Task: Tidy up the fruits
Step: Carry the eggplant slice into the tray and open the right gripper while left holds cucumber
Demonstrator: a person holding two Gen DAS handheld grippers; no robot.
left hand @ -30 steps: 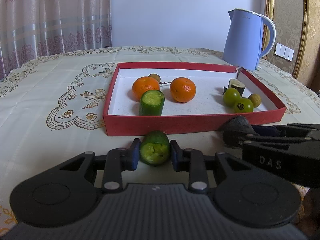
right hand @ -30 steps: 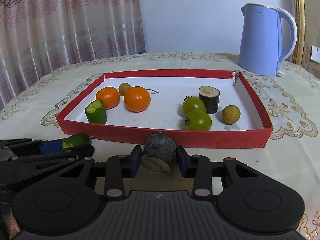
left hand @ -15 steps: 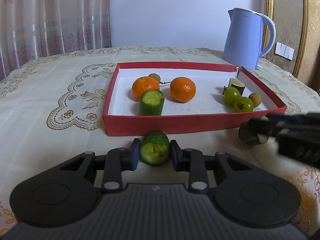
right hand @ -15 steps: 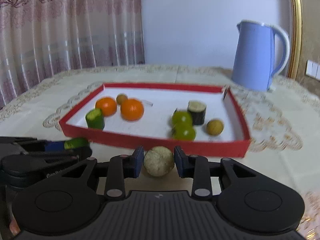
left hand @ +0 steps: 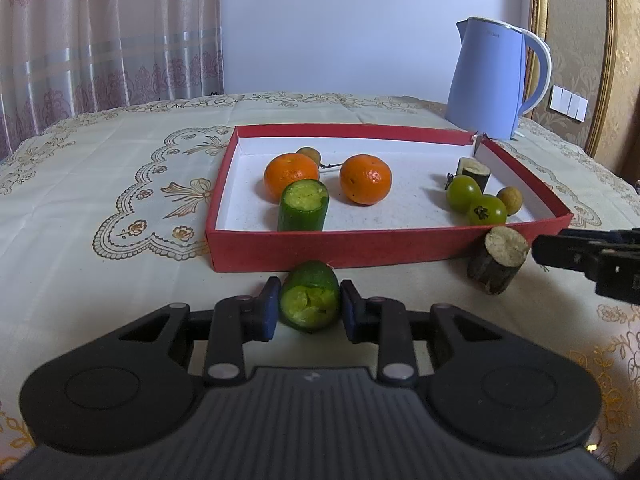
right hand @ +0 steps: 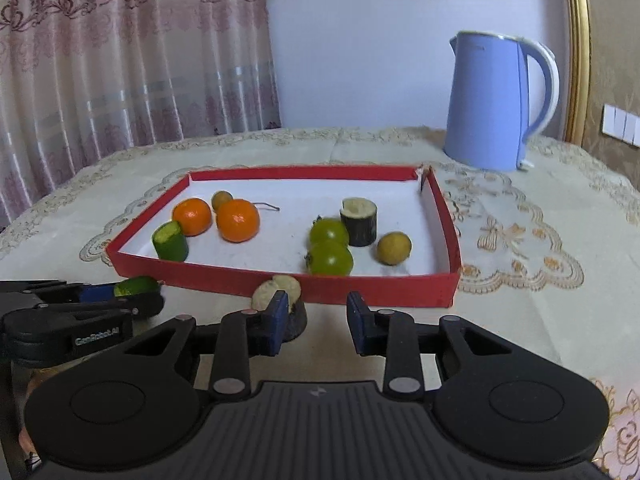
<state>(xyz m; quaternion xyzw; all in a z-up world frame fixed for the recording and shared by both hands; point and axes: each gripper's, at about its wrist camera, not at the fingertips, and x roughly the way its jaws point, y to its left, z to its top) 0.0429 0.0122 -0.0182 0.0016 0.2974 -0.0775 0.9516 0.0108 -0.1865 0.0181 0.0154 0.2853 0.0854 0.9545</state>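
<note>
My left gripper (left hand: pixel 310 310) is shut on a short green cucumber piece (left hand: pixel 310 300), low over the cloth in front of the red tray (left hand: pixel 360 246). A dark-skinned cut piece (left hand: pixel 498 260) lies tilted on the cloth by the tray's near right corner. In the right wrist view this dark piece (right hand: pixel 280 288) sits just beyond the left finger of my right gripper (right hand: pixel 318 322), outside the jaws. The right jaws stand apart with nothing between them. Inside the tray lie two oranges (right hand: pixel 238 220), another cucumber piece (right hand: pixel 170 240), two green tomatoes (right hand: pixel 330 258) and another dark piece (right hand: pixel 358 222).
A blue kettle (left hand: pixel 496 80) stands behind the tray at the back right. Small yellow-brown round fruits (right hand: pixel 394 248) lie in the tray. The embroidered tablecloth (left hand: pixel 120 200) spreads to the left of the tray. Curtains hang behind the table.
The right gripper has moved to the right and a little up. The dark piece that sat between its pads has come out and now lies on the cloth beside its left finger. The left gripper has kept still.
</note>
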